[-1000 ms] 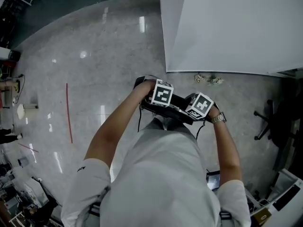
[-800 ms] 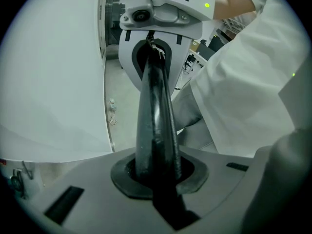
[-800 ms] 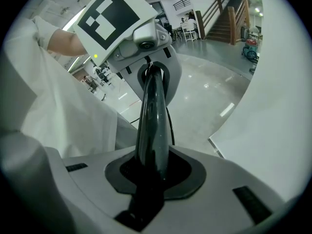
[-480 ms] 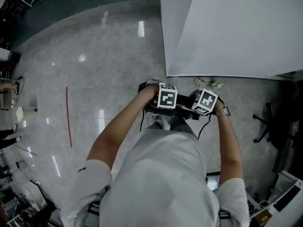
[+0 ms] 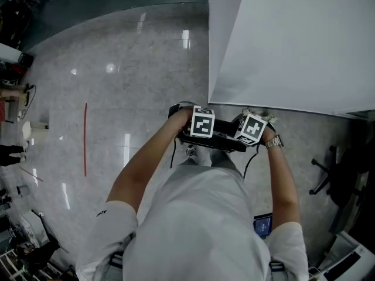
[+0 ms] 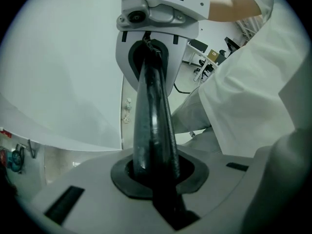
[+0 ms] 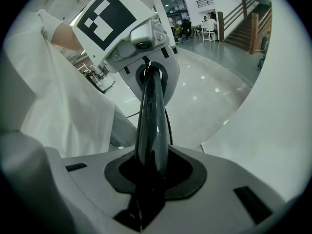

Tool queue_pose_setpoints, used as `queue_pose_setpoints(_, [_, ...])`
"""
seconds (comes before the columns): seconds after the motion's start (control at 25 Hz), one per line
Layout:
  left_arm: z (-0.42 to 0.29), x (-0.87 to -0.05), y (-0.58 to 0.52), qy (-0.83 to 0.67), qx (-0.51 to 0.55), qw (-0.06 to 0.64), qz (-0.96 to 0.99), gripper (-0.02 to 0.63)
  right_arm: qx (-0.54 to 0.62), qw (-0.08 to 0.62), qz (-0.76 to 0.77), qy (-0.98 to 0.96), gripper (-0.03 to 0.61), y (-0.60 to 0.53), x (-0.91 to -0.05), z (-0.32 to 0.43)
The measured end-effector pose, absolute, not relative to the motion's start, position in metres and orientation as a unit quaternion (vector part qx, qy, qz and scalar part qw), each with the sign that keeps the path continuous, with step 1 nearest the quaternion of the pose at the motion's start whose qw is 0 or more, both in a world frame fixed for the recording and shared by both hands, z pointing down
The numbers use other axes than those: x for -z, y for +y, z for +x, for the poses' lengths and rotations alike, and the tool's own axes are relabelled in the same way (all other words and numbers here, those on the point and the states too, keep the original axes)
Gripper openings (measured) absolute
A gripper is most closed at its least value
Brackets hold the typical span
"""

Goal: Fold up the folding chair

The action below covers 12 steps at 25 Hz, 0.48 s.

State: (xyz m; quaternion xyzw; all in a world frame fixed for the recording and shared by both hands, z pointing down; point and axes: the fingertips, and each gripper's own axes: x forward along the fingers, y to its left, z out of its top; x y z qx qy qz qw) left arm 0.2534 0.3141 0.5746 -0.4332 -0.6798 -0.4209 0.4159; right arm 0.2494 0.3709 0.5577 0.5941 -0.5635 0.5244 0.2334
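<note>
Left gripper view shows our left gripper (image 6: 155, 172) with its fingers closed on the black bar (image 6: 153, 130) of the folding chair (image 5: 218, 140), which we hold up against our torso. Just beside it, the right gripper (image 7: 148, 177) grips the same bar, but its fingers have just been easing apart. If they slacken more, we judge the bar could slip and the chair swing toward our shoe (image 5: 190, 152), the floor (image 5: 129, 86) or the white panel (image 5: 293, 40) beyond.
</note>
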Motion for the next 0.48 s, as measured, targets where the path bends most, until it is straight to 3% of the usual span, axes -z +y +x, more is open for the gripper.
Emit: queue_pose_setpoints(0.48, [0.326, -0.585, 0.337, -0.663, 0.46, 0.387, -0.445, 0.074, -0.516, 0.245, 0.573, -0.587, 0.071, 0.395, -0.567, 0.316])
